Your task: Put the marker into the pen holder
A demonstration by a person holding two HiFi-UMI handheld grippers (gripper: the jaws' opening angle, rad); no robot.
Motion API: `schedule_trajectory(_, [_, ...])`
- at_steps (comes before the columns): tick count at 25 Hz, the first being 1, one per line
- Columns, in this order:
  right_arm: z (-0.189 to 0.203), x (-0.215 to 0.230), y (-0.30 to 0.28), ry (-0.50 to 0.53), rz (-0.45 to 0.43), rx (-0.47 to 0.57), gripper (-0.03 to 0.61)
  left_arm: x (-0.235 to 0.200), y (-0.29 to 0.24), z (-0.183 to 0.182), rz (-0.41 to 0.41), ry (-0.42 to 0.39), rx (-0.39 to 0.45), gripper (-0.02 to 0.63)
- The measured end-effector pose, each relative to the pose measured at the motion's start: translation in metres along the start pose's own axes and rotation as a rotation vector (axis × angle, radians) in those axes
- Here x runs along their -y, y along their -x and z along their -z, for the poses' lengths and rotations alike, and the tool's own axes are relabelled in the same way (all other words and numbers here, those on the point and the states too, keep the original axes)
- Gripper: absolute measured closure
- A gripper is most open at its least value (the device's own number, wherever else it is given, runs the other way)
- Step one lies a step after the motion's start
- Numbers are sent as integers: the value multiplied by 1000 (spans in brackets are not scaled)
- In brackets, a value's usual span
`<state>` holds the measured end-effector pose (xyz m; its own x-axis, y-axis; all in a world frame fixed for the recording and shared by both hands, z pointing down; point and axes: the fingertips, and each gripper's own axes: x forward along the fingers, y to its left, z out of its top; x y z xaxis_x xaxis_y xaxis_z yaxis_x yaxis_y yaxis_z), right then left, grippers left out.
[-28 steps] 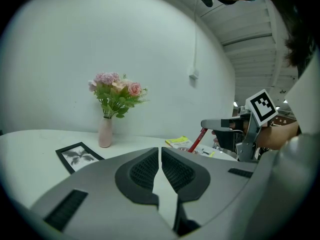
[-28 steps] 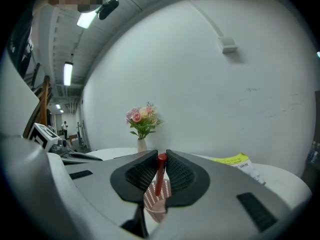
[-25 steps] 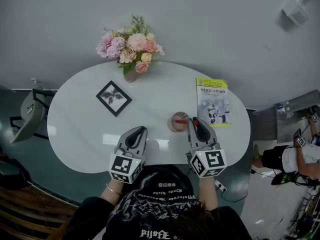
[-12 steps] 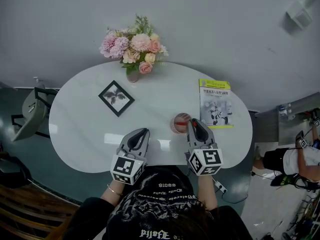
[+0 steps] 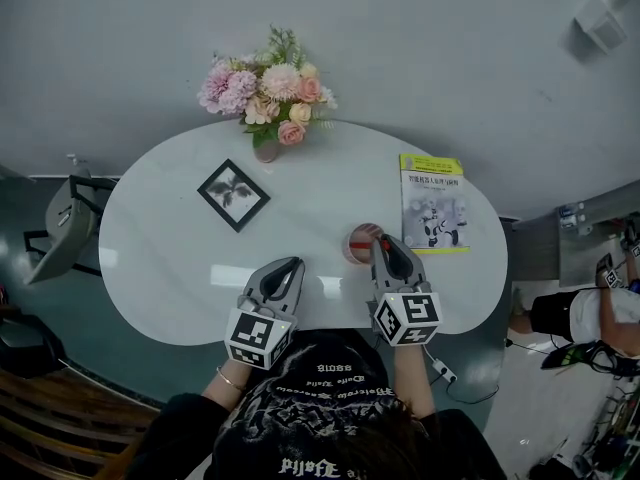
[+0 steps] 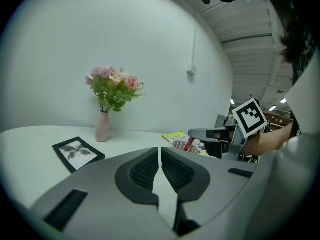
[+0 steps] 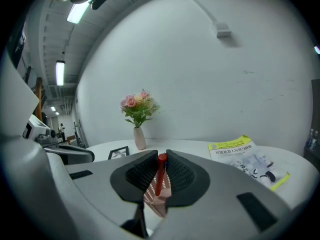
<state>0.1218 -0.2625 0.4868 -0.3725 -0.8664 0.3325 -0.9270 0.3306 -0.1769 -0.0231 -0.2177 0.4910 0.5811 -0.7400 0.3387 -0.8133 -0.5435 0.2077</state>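
A pink mesh pen holder (image 5: pixel 358 242) stands on the white oval table (image 5: pixel 170 268), near its front edge. My right gripper (image 5: pixel 384 247) is just right of the holder, shut on a red marker (image 7: pixel 160 175). The marker stands upright between the pads, and the holder's mesh (image 7: pixel 158 199) shows right below and behind it. My left gripper (image 5: pixel 285 271) rests low at the table's front, left of the holder, with its jaws together and nothing between them. In the left gripper view the holder (image 6: pixel 183 146) and the marker (image 6: pixel 189 144) sit under the right gripper's tip.
A vase of pink flowers (image 5: pixel 266 96) stands at the table's back. A black picture frame (image 5: pixel 229 195) lies to the left. A yellow-edged book (image 5: pixel 432 204) lies at the right. A chair (image 5: pixel 60 233) stands off the left end, and a person (image 5: pixel 590 313) is at far right.
My right gripper has swung slightly left with the marker, closer to the pen holder. The left gripper has barely moved.
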Motion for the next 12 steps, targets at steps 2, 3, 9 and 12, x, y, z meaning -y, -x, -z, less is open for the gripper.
schedule_trajectory(2, [3, -1, -1, -3, 4, -7, 505, 3, 0, 2, 12, -2, -7, 578])
schedule_trajectory(3, [5, -1, -1, -1, 7, -11, 505, 5, 0, 2, 18, -2, -8, 578])
schedule_trajectory(9, [9, 2, -4, -3, 24, -31, 505, 4, 1, 2, 24, 2, -6, 578])
schedule_trajectory(12, [12, 2, -5, -3, 31, -38, 505, 0, 2, 1, 21, 5, -6, 578])
